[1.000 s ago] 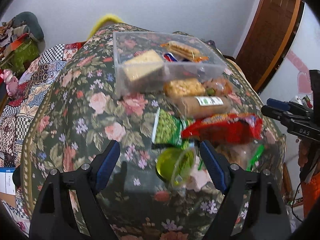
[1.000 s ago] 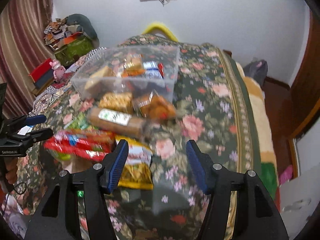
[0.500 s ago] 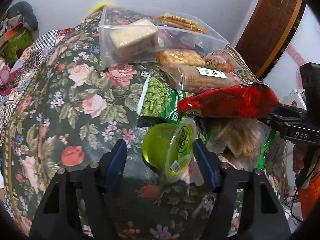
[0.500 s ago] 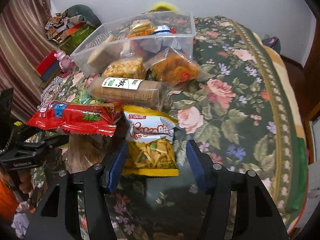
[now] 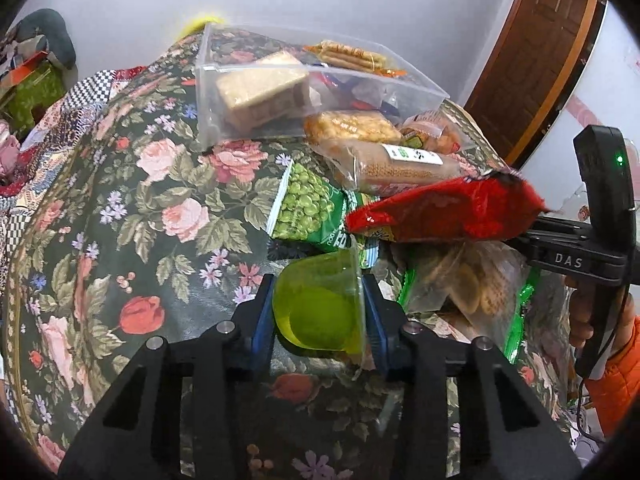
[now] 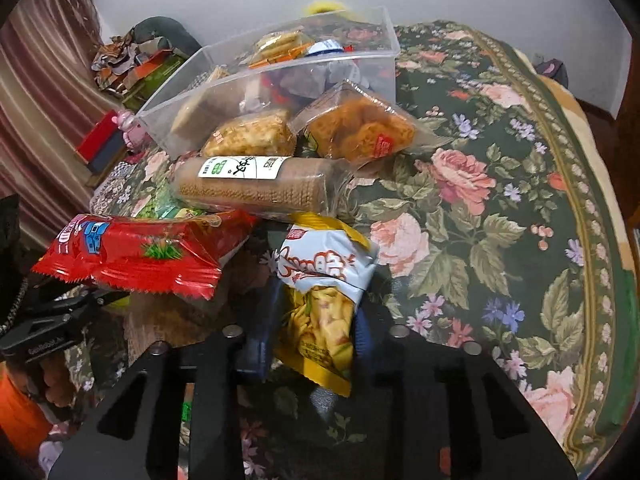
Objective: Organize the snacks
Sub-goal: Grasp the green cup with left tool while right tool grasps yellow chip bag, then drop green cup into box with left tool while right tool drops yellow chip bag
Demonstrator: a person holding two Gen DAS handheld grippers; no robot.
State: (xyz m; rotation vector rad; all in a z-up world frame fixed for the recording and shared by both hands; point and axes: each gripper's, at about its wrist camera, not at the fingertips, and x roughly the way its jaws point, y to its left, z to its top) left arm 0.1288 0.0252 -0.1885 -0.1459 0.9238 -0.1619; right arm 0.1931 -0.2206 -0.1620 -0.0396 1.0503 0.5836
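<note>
My left gripper (image 5: 318, 308) is shut on a green jelly cup (image 5: 320, 304) lying on its side on the floral cloth. My right gripper (image 6: 316, 320) is shut on a yellow and white chip bag (image 6: 320, 292). A clear plastic bin (image 5: 304, 88) at the back holds wafers and crackers; it also shows in the right wrist view (image 6: 280, 76). In front of it lie a biscuit roll (image 6: 256, 186), a red snack pack (image 6: 136, 254), a green pea bag (image 5: 308, 208) and several clear-wrapped pastries.
The table is covered by a floral cloth (image 6: 480, 208) that drops off at its rounded edges. A wooden door (image 5: 540, 52) stands at the right. The right gripper's body (image 5: 600, 248) sits beside the red pack. Clutter lies on the floor at the left.
Both grippers moved forward and closed: the left on the green jelly cup, the right on the yellow chip bag, which now looks squeezed and slightly raised.
</note>
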